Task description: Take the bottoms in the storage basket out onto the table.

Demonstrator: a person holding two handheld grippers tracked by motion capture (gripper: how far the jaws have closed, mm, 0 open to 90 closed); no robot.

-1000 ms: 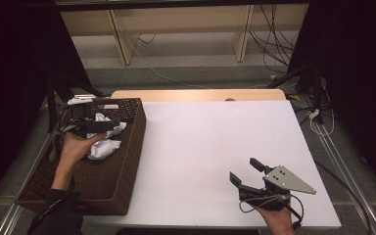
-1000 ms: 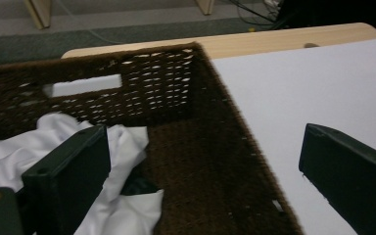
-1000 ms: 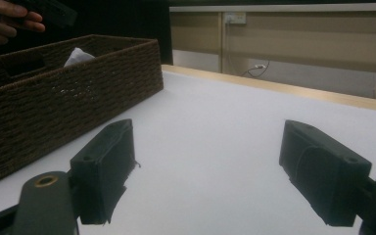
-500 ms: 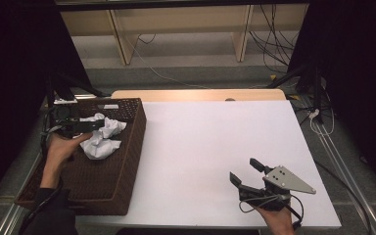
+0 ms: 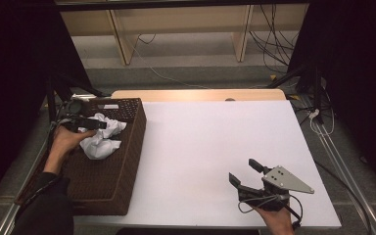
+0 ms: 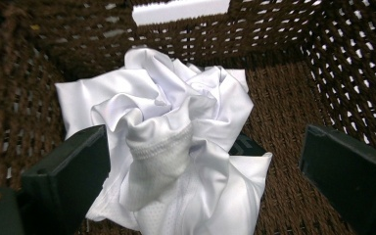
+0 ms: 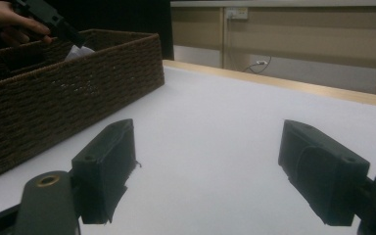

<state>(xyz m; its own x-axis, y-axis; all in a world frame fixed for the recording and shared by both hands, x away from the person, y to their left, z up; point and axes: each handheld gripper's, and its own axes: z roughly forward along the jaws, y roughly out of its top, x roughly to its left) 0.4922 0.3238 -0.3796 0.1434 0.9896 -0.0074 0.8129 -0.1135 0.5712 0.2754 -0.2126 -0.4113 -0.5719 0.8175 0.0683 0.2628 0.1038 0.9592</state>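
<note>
white cloth (image 6: 176,147) bunched at the basket's (image 5: 127,161) far end — soft, light; my left gripper (image 6: 210,161) gapes around its raised fold — right gripper (image 5: 247,174) idle, spread.

A person's left gripper (image 5: 95,124) hovers over crumpled white cloth (image 5: 100,139) inside a wicker basket (image 5: 127,161); right gripper (image 5: 245,172) rests open on the table (image 5: 215,142).

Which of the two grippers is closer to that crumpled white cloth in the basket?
Left. The left gripper is in the basket, jaws open around the white cloth. The right gripper rests far across the table.
</note>
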